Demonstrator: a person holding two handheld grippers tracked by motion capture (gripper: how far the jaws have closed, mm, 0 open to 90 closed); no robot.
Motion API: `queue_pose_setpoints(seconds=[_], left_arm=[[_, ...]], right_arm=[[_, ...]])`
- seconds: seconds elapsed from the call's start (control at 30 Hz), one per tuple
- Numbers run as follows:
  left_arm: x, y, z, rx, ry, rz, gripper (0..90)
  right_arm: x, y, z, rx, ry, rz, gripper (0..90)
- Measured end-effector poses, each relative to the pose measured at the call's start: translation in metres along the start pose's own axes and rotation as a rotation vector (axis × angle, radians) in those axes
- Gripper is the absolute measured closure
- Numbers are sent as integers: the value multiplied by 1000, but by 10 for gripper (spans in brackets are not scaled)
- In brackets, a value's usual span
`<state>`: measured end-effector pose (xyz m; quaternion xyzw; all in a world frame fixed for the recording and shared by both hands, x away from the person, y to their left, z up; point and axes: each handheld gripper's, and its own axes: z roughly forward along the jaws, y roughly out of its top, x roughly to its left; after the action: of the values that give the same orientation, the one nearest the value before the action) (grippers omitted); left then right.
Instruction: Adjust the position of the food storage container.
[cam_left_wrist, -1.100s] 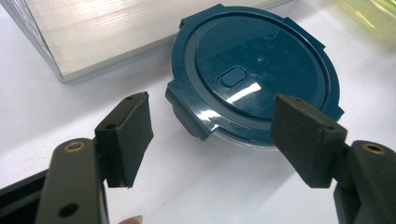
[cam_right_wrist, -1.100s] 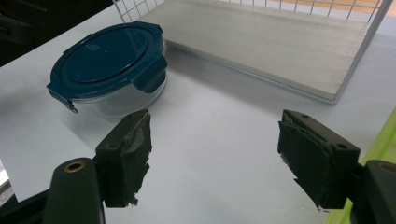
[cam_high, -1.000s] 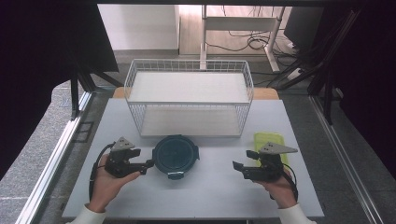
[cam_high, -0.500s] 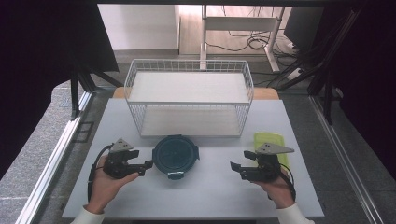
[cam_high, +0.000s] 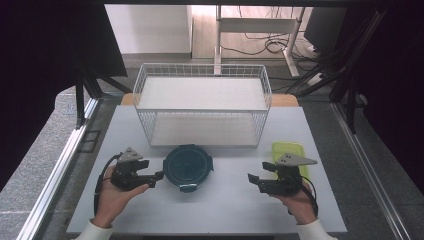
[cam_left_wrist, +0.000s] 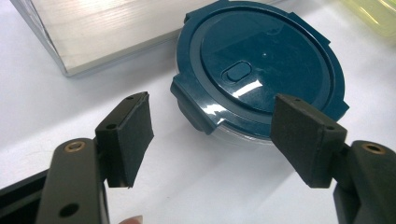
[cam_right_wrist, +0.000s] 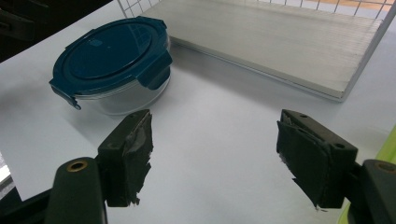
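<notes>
A round clear container with a dark teal clip-on lid (cam_high: 188, 167) stands on the white table (cam_high: 225, 210), just in front of the wire basket. My left gripper (cam_high: 154, 173) is close to the container's left side, open and pointing at it. In the left gripper view the lid (cam_left_wrist: 259, 65) lies just beyond the open jaws (cam_left_wrist: 215, 122), with nothing between the pads. My right gripper (cam_high: 256, 174) is well to the container's right, also open and empty. The right gripper view shows the container (cam_right_wrist: 112, 56) far off at the upper left of the jaws (cam_right_wrist: 215, 140).
A white wire basket (cam_high: 202, 75) with two pale shelf boards stands at the back middle of the table. A flat yellow-green piece (cam_high: 288, 151) lies by my right hand. The lower shelf board (cam_right_wrist: 280, 42) reaches across the top of the right gripper view.
</notes>
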<state>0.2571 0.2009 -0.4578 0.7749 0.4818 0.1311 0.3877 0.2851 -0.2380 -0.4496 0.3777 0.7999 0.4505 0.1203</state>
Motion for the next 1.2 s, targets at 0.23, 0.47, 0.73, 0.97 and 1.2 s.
queue_pose_setpoints(seconds=[0.23,0.47,0.73,0.97,1.2], left_arm=[[0,8,-6,-18,-3,0,296],[8,17,-6,-10,-2,2,278],[25,32,-1,11,-26,-3,333],[38,48,13,21,-33,12,441],[47,61,27,32,-32,3,626]], right_arm=[[-3,0,-1,-13,3,13,269],[-2,2,-4,-21,1,12,269],[-1,3,-3,-18,-5,12,270],[-1,2,-1,-12,-7,9,269],[-3,1,-1,-14,-14,19,269]])
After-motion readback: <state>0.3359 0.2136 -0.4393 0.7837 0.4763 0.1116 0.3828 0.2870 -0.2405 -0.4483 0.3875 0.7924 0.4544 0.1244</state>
